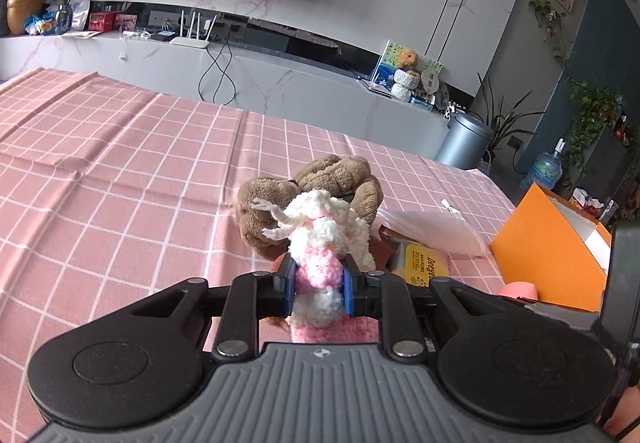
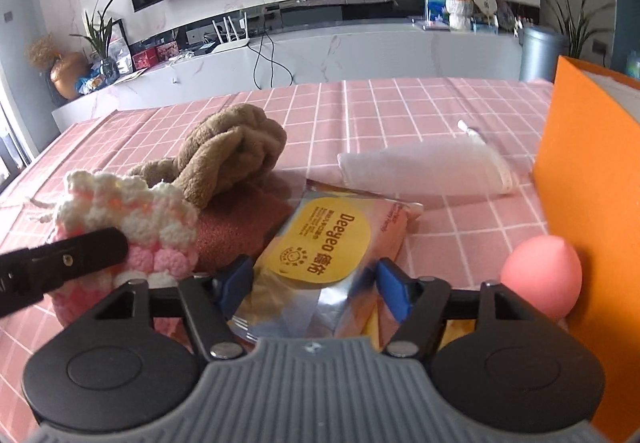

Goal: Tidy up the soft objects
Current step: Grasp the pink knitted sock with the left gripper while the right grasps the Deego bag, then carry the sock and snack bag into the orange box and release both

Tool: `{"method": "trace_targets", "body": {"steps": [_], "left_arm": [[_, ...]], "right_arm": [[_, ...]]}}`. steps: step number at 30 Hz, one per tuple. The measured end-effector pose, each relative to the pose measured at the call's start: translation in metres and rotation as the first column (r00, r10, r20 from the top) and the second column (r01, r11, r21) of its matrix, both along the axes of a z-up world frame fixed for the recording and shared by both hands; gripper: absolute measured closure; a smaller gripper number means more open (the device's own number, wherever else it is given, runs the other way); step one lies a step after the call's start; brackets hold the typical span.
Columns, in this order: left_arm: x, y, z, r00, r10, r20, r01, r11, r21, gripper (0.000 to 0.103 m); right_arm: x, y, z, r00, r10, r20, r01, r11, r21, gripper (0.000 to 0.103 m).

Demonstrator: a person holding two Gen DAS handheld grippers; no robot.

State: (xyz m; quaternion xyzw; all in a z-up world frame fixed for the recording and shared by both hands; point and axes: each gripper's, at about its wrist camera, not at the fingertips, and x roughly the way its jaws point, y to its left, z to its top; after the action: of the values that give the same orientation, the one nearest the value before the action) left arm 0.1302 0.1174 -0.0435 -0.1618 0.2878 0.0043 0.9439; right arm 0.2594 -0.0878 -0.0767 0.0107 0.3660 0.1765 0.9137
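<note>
Open left, crowded right
The counter [image 1: 100, 171] lies bare to the left; rightward, the brown plush [image 2: 236, 147], yellow-labelled packet [image 2: 324, 239] and orange box [image 2: 592, 179] block passage.

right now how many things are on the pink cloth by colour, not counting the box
pink and white: 1, knit pouch
brown: 2, plush, sponge
yellow label: 1, packet
white: 1, mesh bag
pink: 1, egg sponge
total: 6
</note>
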Motion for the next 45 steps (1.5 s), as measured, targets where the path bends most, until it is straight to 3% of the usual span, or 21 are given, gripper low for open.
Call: {"method": "trace_targets", "body": {"steps": [7,8,9,11,19,32,45], "left_arm": [[0.0,0.001,0.0,1.0,0.004,-0.004,-0.003,1.0,0.003,0.078],[0.0,0.0,0.001,1.0,0.004,-0.005,-0.004,1.0,0.006,0.078],[0.0,0.0,0.001,1.0,0.004,-0.007,-0.004,1.0,0.009,0.078],[0.001,-0.003,0.003,1.0,0.003,-0.009,-0.003,1.0,0.015,0.078],[-0.009,-0.008,0.015,1.0,0.009,0.009,-0.009,1.0,0.03,0.078],[-0.032,-0.029,0.058,0.994,-0.023,0.104,0.018,0.999,0.05,0.078],[-0.031,-0.096,0.096,0.963,-0.205,0.174,0.192,0.977,0.089,0.078]], "right_arm": [[-0.004,0.007,-0.001,0.998,0.054,0.042,-0.051,0.996,-0.071,0.061],[-0.004,0.007,-0.001,0.997,0.059,0.04,-0.056,0.996,-0.073,0.066],[-0.004,0.006,0.0,0.998,0.05,0.048,-0.046,0.995,-0.093,0.08],[-0.002,0.004,0.001,0.997,0.058,0.042,-0.054,0.994,-0.096,0.084],[-0.015,-0.007,0.019,0.995,0.062,0.084,-0.055,0.995,-0.081,0.089],[-0.064,-0.043,0.085,0.97,0.102,0.222,-0.097,0.995,-0.032,0.089],[-0.099,-0.132,0.149,0.952,0.059,0.302,-0.045,0.998,-0.052,0.089]]}}
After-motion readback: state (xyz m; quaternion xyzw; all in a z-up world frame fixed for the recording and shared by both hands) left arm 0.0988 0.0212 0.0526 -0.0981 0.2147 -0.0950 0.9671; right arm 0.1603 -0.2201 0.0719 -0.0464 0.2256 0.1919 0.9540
